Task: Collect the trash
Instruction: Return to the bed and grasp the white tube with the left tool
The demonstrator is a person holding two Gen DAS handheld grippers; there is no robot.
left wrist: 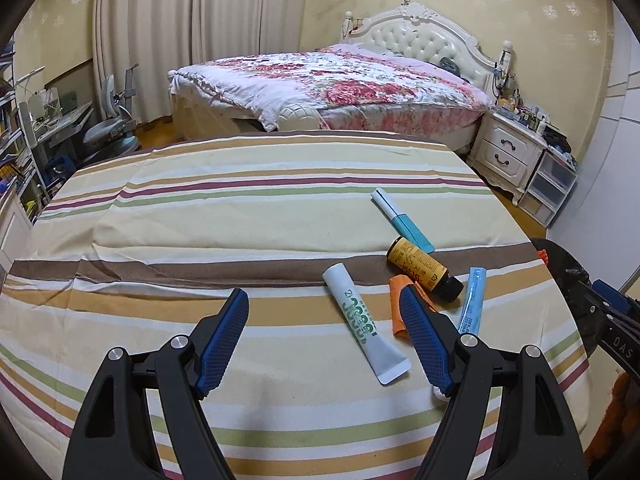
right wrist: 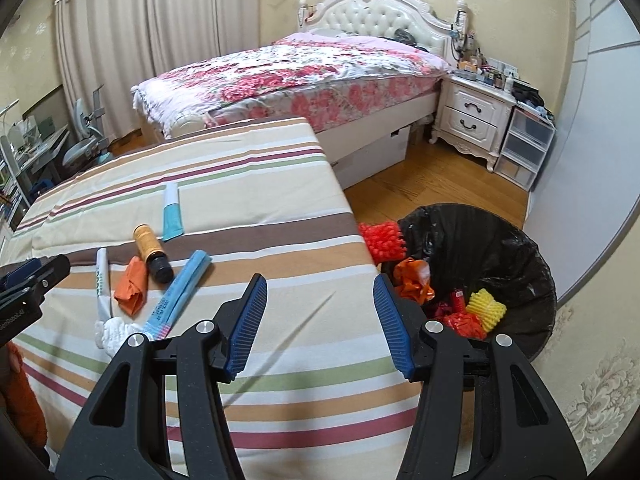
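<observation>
Striped cloth (left wrist: pixel 248 216) over a table in a bedroom, trash strewn toward its right end.

Nearest, left gripper (left wrist: pixel 324 334): jaws spread wide, nothing between the pads, hanging over the cloth with the white tube (left wrist: pixel 366 330) lying just inside its right finger. Right gripper (right wrist: pixel 318 322): jaws parted, empty, poised over the table's right edge, bin partly behind its right finger. No item pinched by either tool.

Just beyond, the remaining litter, bunched close together: white tube with green lettering; crumpled orange wrapper (left wrist: pixel 396 312) beside it, partly hidden by the left gripper's finger; pale blue sachet (left wrist: pixel 472 300) to the right; amber bottle (left wrist: pixel 424 274) with a black cap on its side, touching the wrapper; white-and-teal tube (left wrist: pixel 402 220) a little farther back. Also a small white crumpled wad (right wrist: pixel 116 332) at the near end of the white tube, seen from the right wrist.

Off the table's right edge, on the wooden floor: bin with black liner (right wrist: pixel 480 248), already holding orange and red wrappers and yellow foam netting; red foam netting (right wrist: pixel 382 238) draped at its rim against the table corner.

Judged progress: partway. Several pieces binned, about six left on the cloth, none in hand.

Farther back: floral bed (left wrist: pixel 328 80), white nightstand (left wrist: pixel 508 148), curtains (left wrist: pixel 180 32).
</observation>
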